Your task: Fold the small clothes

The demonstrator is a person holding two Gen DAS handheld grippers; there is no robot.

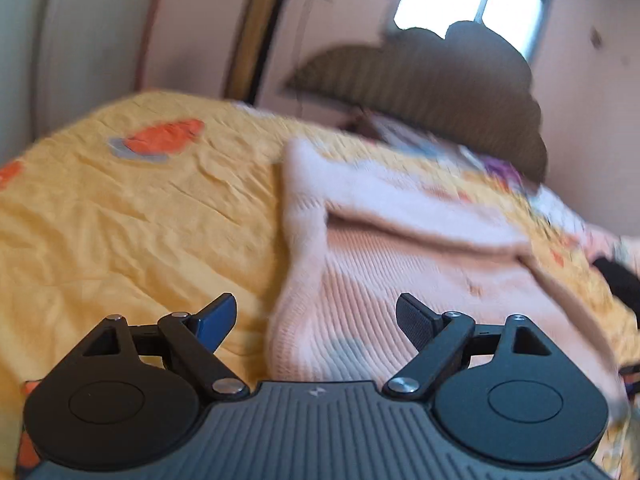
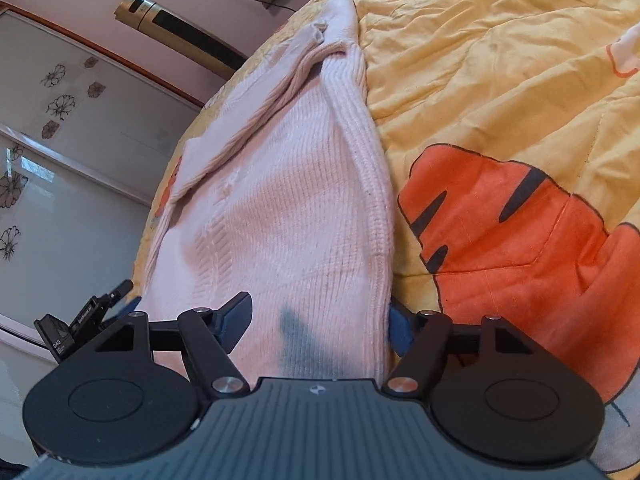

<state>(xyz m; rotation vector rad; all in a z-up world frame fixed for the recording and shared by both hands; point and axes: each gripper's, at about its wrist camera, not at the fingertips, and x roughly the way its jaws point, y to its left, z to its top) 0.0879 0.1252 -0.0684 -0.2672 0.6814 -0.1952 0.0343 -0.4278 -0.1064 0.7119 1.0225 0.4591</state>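
Lying flat on the bed, the pink sweater (image 2: 288,200) stretches straight ahead of the right gripper (image 2: 320,322), whose jaws stand wide open with the near hem between them and nothing gripped. The left gripper (image 1: 316,320) also has its jaws spread apart and empty, the sweater (image 1: 404,252) ahead and toward the right jaw. Under it spreads a yellow bedspread (image 1: 132,216) with an orange tiger print (image 2: 516,240) beyond the right jaw. A brown pillow (image 1: 432,92) sits far ahead.

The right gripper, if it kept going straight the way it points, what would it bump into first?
Most likely the pink knitted sweater: it lies right ahead between the open jaws of the right gripper, on the yellow bedspread.
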